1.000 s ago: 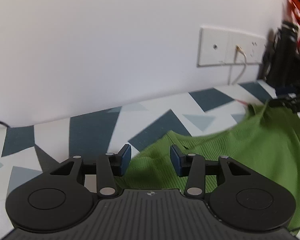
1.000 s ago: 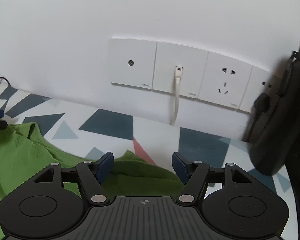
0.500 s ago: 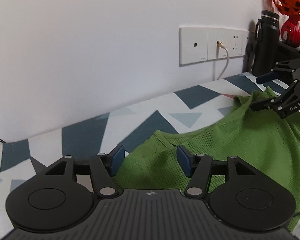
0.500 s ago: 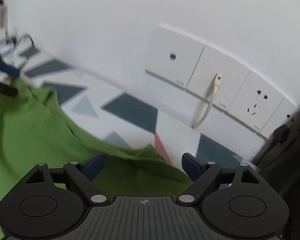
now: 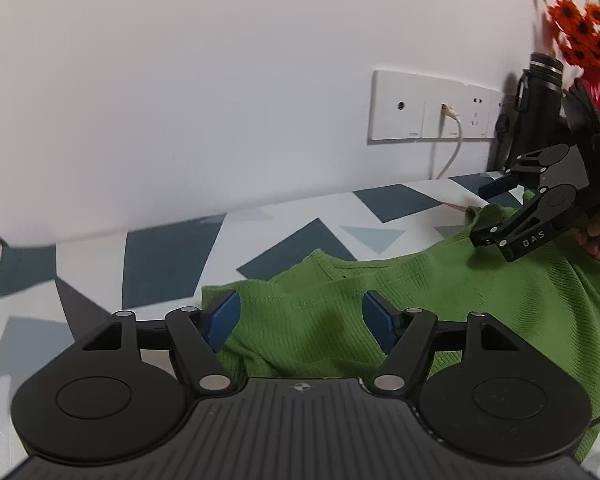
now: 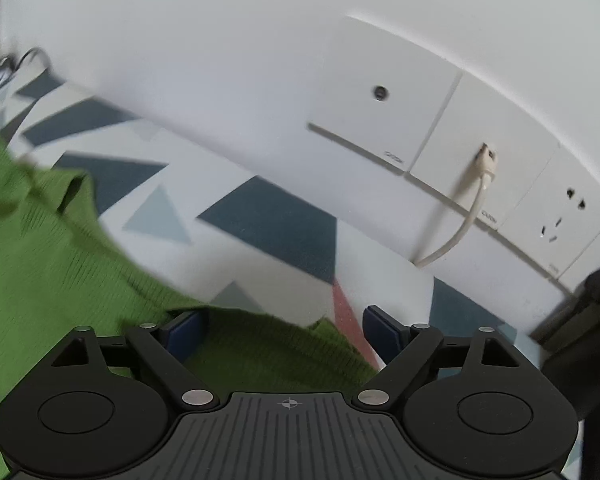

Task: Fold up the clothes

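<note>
A green ribbed garment (image 5: 440, 296) lies spread on a table covered in a white cloth with blue triangles (image 5: 160, 260). My left gripper (image 5: 302, 320) stands open over the garment's near-left corner, cloth between its blue pads. The right gripper (image 5: 488, 216) shows in the left wrist view at the garment's far right corner, held by a hand (image 5: 598, 232). In the right wrist view that gripper (image 6: 282, 330) is open, with the green garment (image 6: 40, 264) edge lying between its fingers.
A white wall rises close behind the table, with socket plates (image 5: 428, 106) and a white cable (image 6: 466, 216) plugged in. A black flask (image 5: 536, 116) and a red vase of orange flowers (image 5: 584, 36) stand at the far right.
Both grippers have opened wider over the last second. The left wrist view swung so the right gripper and flask came into sight. The right gripper tilted and moved nearer the wall.
</note>
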